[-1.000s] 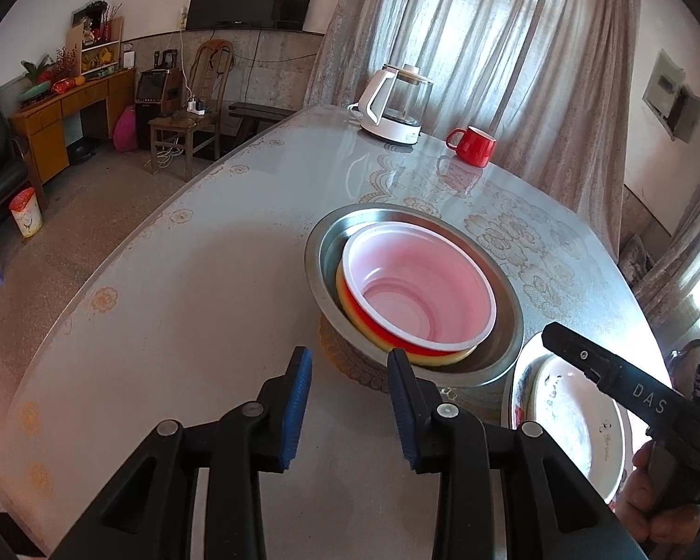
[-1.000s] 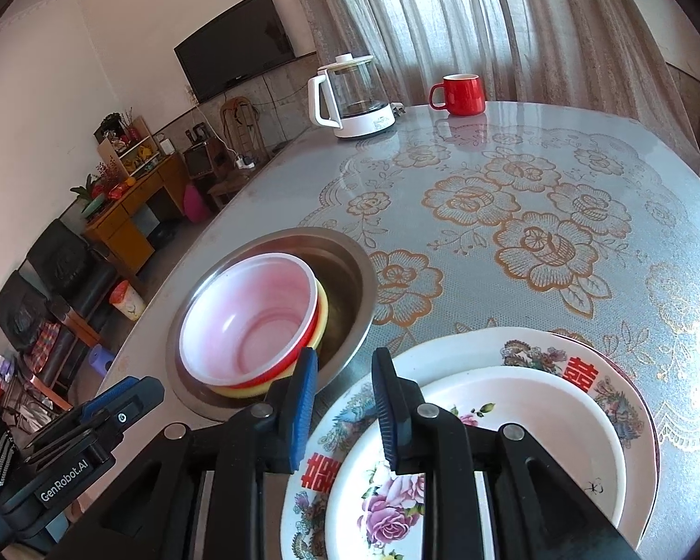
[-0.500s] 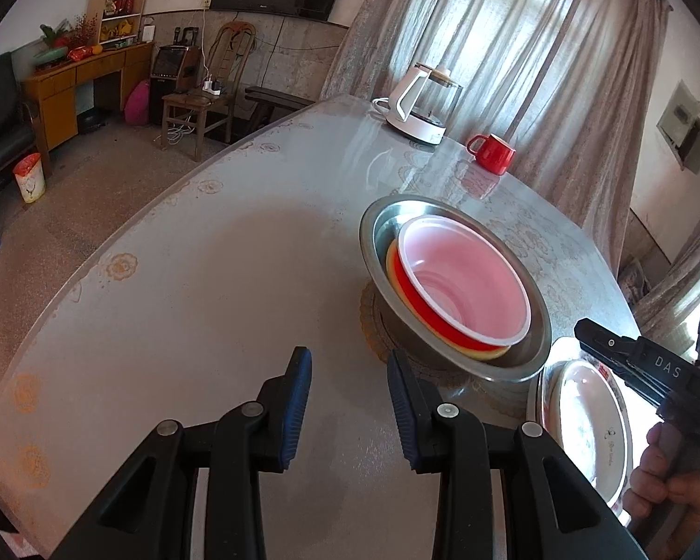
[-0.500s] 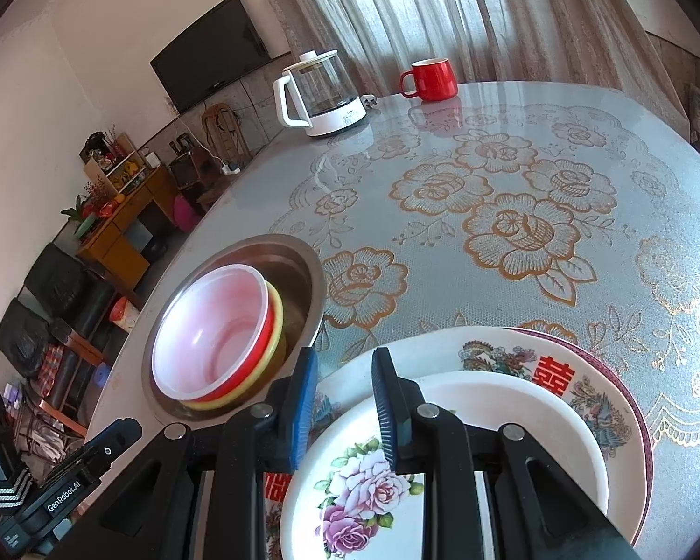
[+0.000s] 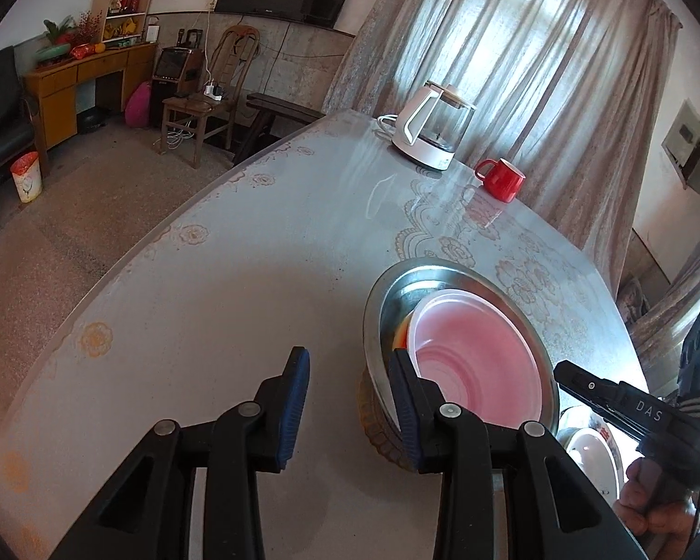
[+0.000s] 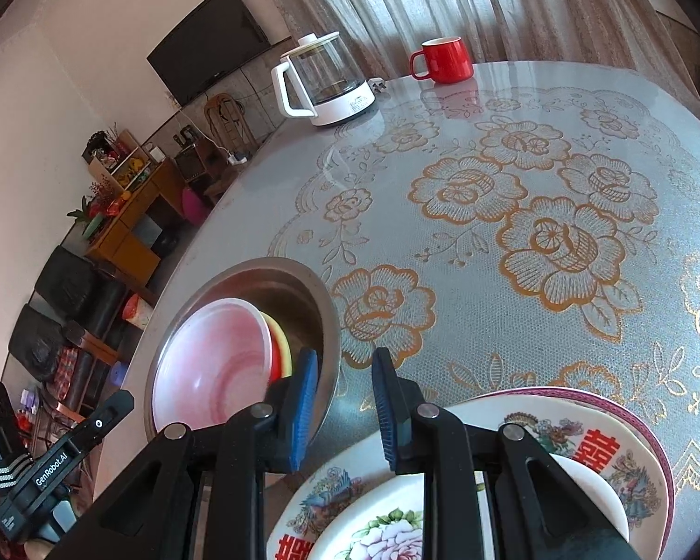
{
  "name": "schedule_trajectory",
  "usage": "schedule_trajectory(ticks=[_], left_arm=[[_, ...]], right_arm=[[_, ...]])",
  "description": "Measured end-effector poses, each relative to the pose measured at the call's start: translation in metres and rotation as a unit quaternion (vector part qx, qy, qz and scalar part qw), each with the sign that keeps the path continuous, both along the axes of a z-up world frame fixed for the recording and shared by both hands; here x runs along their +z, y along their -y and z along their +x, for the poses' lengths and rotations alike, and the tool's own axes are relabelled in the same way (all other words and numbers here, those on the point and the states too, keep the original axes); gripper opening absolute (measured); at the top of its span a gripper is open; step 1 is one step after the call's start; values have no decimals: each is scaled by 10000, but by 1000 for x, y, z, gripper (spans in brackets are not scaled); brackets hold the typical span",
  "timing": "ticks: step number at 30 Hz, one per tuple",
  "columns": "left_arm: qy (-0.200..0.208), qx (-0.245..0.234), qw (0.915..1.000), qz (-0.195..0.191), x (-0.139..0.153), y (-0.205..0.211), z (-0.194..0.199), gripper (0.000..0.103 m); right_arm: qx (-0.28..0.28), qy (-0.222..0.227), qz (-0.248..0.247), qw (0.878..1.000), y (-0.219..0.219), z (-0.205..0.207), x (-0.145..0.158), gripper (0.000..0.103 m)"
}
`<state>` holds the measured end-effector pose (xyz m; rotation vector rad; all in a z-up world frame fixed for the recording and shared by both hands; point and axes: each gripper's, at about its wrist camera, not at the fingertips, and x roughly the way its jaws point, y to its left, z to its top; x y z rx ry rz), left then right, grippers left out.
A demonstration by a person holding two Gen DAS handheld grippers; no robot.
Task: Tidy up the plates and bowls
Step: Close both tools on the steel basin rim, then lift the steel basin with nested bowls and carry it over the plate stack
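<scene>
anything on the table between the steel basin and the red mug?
Nothing: between the steel basin and the red mug lies only bare floral tablecloth, clearest in the right wrist view.

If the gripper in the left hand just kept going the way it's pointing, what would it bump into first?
Most likely bare tabletop. The left gripper slants down at the table, and nothing lies between its open fingers. The steel basin sits just to the right of that line; depth is hard to judge, so the right finger might graze its rim.

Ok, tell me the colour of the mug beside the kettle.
Red outside, pale inside. The mug shows best in the right wrist view, standing near the kettle.
</scene>
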<state>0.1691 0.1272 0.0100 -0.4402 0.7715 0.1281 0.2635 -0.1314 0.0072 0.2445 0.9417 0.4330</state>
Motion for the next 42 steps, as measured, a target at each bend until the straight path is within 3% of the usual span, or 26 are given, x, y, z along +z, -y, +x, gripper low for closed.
schedule_trajectory(ticks=[4,11,17,42], left_arm=[[-63,-196,9998,-23,-5,1,13,34],[-132,-573,9982,136,-14,11,30,15],[-183,-618,9978,-137,-22,8,32,15],[-48,-232,9995,214,-15,14,0,16]], right_arm=[[102,-88,-103,9999,-7,7,-6,23],[335,-104,-332,9988,-19,11,-11,14],[484,-207,-453,9976,-28,15,-19,13],[615,-215,-356,9972,-38,7,-24,13]])
